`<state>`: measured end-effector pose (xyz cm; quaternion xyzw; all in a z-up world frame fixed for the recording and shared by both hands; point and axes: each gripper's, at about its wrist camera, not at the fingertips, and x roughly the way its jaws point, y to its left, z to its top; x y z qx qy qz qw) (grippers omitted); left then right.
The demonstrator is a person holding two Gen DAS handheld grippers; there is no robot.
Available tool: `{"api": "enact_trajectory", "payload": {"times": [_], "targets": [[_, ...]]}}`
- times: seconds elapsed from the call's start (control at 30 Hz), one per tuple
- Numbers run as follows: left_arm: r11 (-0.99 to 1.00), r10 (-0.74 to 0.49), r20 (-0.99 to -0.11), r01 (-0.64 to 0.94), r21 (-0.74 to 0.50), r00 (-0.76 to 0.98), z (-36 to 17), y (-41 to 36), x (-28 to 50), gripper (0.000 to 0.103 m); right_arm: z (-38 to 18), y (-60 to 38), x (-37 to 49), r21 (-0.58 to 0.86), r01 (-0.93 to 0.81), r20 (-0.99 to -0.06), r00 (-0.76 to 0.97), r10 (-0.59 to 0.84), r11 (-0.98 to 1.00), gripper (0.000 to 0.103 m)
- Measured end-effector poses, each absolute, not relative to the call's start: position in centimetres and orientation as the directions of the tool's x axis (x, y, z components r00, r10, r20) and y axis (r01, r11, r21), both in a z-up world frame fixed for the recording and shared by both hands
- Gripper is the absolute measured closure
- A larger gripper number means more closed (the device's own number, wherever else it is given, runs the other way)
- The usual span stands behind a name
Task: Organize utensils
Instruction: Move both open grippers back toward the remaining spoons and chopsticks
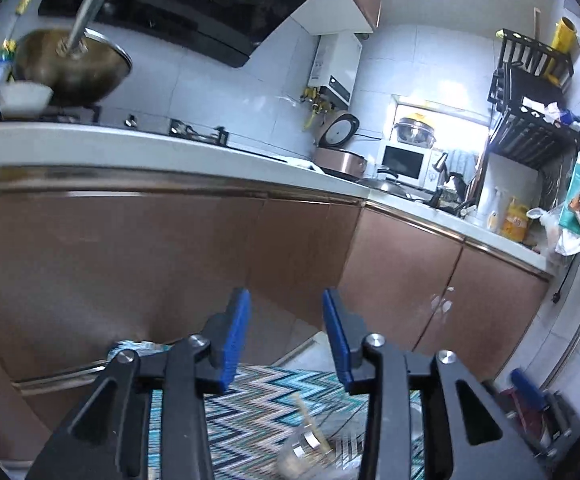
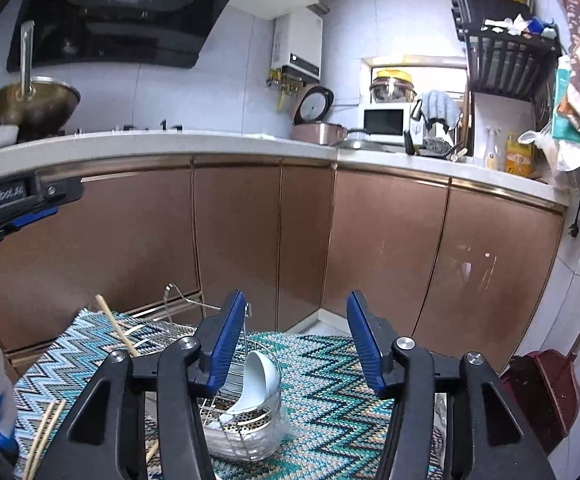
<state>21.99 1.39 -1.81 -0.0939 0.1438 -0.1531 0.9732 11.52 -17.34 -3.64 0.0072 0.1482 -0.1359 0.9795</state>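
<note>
A wire utensil holder (image 2: 250, 428) stands on a zigzag-patterned mat (image 2: 330, 380), and a white ceramic spoon (image 2: 260, 374) leans inside it. My right gripper (image 2: 295, 298) hovers above and behind the holder, open, with nothing between its blue pads. One wooden chopstick (image 2: 116, 328) sticks up at the holder's left and a pair of chopsticks (image 2: 46, 436) lies on the mat's near left. My left gripper (image 1: 285, 296) is open and empty over the mat (image 1: 258, 400); below it the holder (image 1: 306, 448) shows blurred. The left gripper (image 2: 22, 204) also appears at the left edge of the right wrist view.
Brown cabinet doors (image 2: 234, 240) rise just behind the mat under a white L-shaped counter (image 2: 210, 140). On the counter stand a wok with a ladle (image 2: 36, 100), a rice cooker (image 2: 320, 128) and a microwave (image 2: 384, 120). A dark red dustpan (image 2: 542, 392) sits on the floor at right.
</note>
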Motion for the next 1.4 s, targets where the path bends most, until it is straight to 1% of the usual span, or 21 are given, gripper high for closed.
{"api": "enact_trajectory", "payload": {"times": [0.07, 0.13, 0.17, 0.23, 0.27, 0.33, 0.47, 0.5, 0.53, 0.57, 0.77, 0.9, 0.97, 1.07, 1.2, 1.27, 1.4], "targets": [[0.944, -0.306, -0.259, 0.257, -0.205, 0.916, -1.0, 2.7, 20.8, 0.067, -2.5, -17.2, 9.9, -0.010, 0.266, -0.273, 0.927, -0.258, 0.964, 0.048], [0.948, -0.294, -0.261, 0.247, -0.199, 0.919, 0.0, 4.3, 19.6, 0.067, -1.4, -17.1, 8.1, 0.004, 0.266, -0.254, 0.933, -0.256, 0.964, 0.041], [0.952, -0.284, -0.263, 0.238, -0.194, 0.922, 0.4, 5.0, 19.0, 0.067, -0.8, -17.1, 7.3, 0.013, 0.264, -0.246, 0.936, -0.253, 0.964, 0.039], [0.955, -0.271, -0.263, 0.224, -0.195, 0.926, 1.3, 6.6, 17.6, 0.067, 0.5, -17.0, 5.4, 0.036, 0.254, -0.225, 0.944, -0.239, 0.967, 0.030], [0.956, -0.265, -0.260, 0.217, -0.197, 0.929, 1.7, 7.4, 16.9, 0.067, 1.2, -16.9, 4.4, 0.045, 0.252, -0.214, 0.948, -0.237, 0.967, 0.028], [0.958, -0.253, -0.256, 0.206, -0.197, 0.933, 2.5, 8.7, 15.5, 0.067, 2.3, -16.6, 3.1, 0.049, 0.246, -0.206, 0.951, -0.232, 0.968, 0.016], [0.964, -0.232, -0.270, 0.184, -0.193, 0.934, 3.5, 10.8, 13.0, 0.066, 4.1, -15.5, -0.3, 0.064, 0.219, -0.186, 0.961, -0.204, 0.974, 0.004], [0.966, -0.226, -0.280, 0.177, -0.188, 0.933, 3.6, 11.3, 12.5, 0.062, 4.3, -15.2, -1.0, 0.065, 0.213, -0.183, 0.963, -0.198, 0.975, 0.001], [0.967, -0.223, -0.290, 0.174, -0.185, 0.931, 3.8, 11.9, 11.9, 0.056, 4.6, -14.9, -1.6, 0.062, 0.209, -0.177, 0.965, -0.195, 0.976, 0.000], [0.967, -0.224, -0.296, 0.174, -0.184, 0.929, 3.9, 12.4, 11.3, 0.055, 4.8, -14.7, -2.2, 0.059, 0.203, -0.172, 0.966, -0.191, 0.977, 0.000], [0.971, -0.205, -0.300, 0.155, -0.182, 0.932, 5.0, 15.6, 8.0, 0.055, 6.4, -13.5, -6.4, 0.076, 0.168, -0.111, 0.981, -0.159, 0.983, 0.000], [0.965, -0.225, -0.314, 0.166, -0.205, 0.922, 5.3, 17.3, 6.2, 0.055, 7.1, -13.2, -8.4, 0.108, 0.138, -0.072, 0.989, -0.131, 0.984, 0.000], [0.960, -0.247, -0.333, 0.182, -0.214, 0.910, 5.1, 17.7, 5.8, 0.055, 7.1, -13.1, -9.0, 0.120, 0.126, -0.068, 0.991, -0.119, 0.985, 0.000], [0.953, -0.275, -0.376, 0.198, -0.230, 0.885, 4.4, 18.0, 5.7, 0.055, 7.0, -13.0, -9.4, 0.133, 0.109, -0.085, 0.992, -0.098, 0.985, 0.000], [0.951, -0.293, -0.439, 0.212, -0.225, 0.850, 2.8, 17.4, 6.4, 0.055, 6.3, -13.0, -9.0, 0.122, 0.123, -0.142, 0.984, -0.105, 0.985, 0.000], [0.945, -0.314, -0.482, 0.223, -0.238, 0.818, 1.7, 17.1, 7.4, 0.055, 5.5, -13.5, -8.5, 0.137, 0.117, -0.184, 0.979, -0.090, 0.984, 0.000], [0.914, -0.402, -0.590, 0.269, -0.304, 0.700, -1.8, 15.9, 10.4, 0.056, 3.5, -14.6, -7.0, 0.168, 0.115, -0.259, 0.964, -0.068, 0.979, 0.000]]}}
